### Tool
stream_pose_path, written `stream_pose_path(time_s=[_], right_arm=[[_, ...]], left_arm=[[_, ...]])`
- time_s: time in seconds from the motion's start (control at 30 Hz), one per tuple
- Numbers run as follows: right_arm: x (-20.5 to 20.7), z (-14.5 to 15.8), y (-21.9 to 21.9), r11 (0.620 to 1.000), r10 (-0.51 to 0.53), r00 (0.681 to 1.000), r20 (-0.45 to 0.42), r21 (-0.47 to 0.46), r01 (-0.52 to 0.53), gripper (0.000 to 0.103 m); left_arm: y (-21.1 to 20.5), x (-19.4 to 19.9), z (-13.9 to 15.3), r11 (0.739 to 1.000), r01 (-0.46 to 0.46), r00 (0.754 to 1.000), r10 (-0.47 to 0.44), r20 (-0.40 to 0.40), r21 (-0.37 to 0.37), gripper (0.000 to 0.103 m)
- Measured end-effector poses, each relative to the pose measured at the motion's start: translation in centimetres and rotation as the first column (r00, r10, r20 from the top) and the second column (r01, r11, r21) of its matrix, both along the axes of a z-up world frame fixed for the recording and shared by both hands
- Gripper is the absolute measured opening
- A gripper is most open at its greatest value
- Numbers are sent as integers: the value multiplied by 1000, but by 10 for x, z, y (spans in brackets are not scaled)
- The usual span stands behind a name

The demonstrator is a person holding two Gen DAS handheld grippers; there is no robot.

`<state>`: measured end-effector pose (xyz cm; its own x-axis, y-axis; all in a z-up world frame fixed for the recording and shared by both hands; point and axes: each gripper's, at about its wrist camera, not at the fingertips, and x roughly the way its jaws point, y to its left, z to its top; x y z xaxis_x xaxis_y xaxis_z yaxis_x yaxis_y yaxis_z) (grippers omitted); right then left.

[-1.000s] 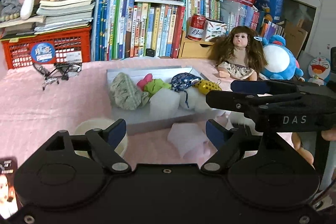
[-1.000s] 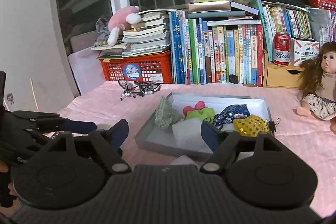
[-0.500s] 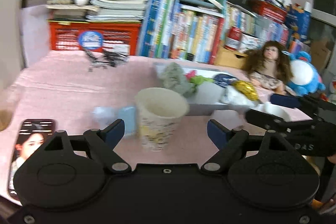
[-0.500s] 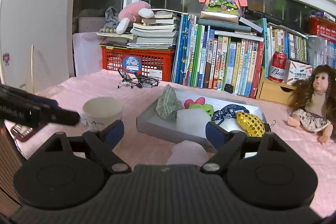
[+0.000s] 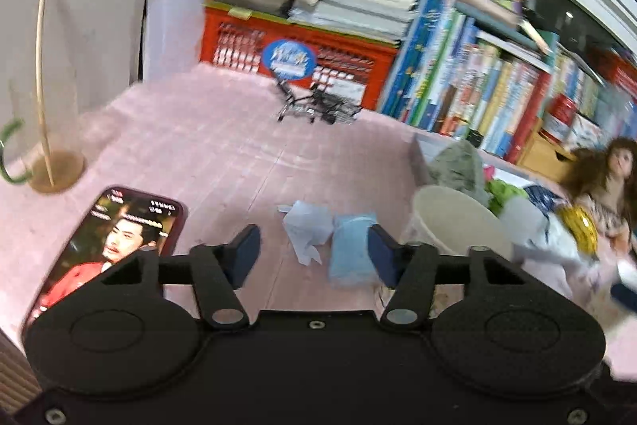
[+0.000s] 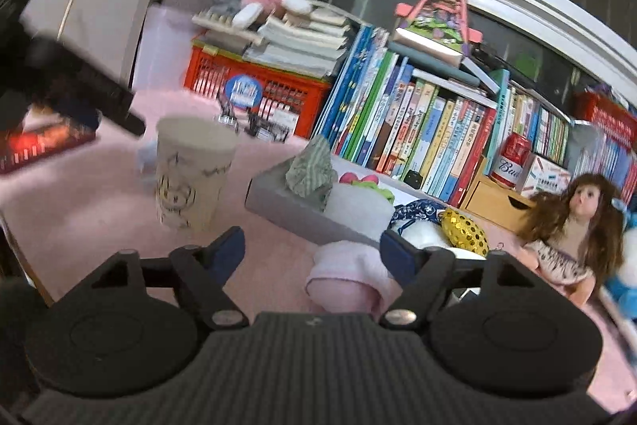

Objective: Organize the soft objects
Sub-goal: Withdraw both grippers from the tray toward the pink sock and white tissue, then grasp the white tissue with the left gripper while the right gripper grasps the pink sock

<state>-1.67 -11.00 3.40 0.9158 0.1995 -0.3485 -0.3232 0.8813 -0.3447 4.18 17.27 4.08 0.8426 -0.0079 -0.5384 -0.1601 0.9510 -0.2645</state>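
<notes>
In the left wrist view my left gripper point(image 5: 314, 253) hangs over the pink tablecloth with its jaws closing. A crumpled white tissue point(image 5: 305, 230) and a light blue soft pad point(image 5: 352, 250) lie on the cloth between its fingers, and neither pad presses on them. My right gripper point(image 6: 313, 255) is closing too. A pink soft lump point(image 6: 345, 281) lies between its fingers, nearer the right one and not pinched. The grey tray point(image 6: 294, 208) behind holds a green striped cloth point(image 6: 310, 173), a gold sequined ball point(image 6: 465, 230) and other soft pieces.
A paper cup point(image 6: 192, 178) stands left of the tray. A phone point(image 5: 113, 241) lies at the table's near left, beside a glass with a stick point(image 5: 49, 162). A doll point(image 6: 573, 222) sits at the right. Books, a red basket point(image 5: 294, 54) and a small wire cart point(image 5: 318, 104) line the back.
Both views have swung left and tipped down. The left jaws are narrower, with tissue and blue pad now between them. The pink lump has come between the right fingers.
</notes>
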Motion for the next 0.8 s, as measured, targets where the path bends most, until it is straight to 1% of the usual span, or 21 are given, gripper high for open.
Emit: stream_pose_path(time_s=[0.07, 0.17, 0.3, 0.43, 0.57, 0.67, 0.8], right_arm=[[4, -2, 4, 999, -3, 1000, -15, -46, 2, 76], [12, -1, 6, 996, -12, 999, -39, -87, 8, 73], [24, -1, 7, 992, -33, 997, -74, -120, 24, 73], [35, -5, 10, 987, -46, 996, -76, -160, 33, 73], [45, -9, 15, 980, -66, 995, -76, -194, 51, 73], [52, -13, 18, 976, -82, 993, -86, -208, 63, 73], [59, -18, 21, 970, -91, 991, -96, -232, 67, 73]], left_arm=[[7, 16, -6, 999, -19, 999, 17, -31, -46, 49], [13, 34, -15, 995, -40, 998, 35, -58, -86, 48], [16, 51, -21, 993, -62, 996, 56, -67, -98, 48], [15, 63, -27, 992, -70, 995, 62, -82, -106, 47], [14, 69, -32, 990, -72, 994, 61, -92, -124, 41], [16, 73, -35, 987, -71, 994, 57, -96, -142, 30], [15, 74, -36, 987, -67, 995, 55, -89, -147, 26]])
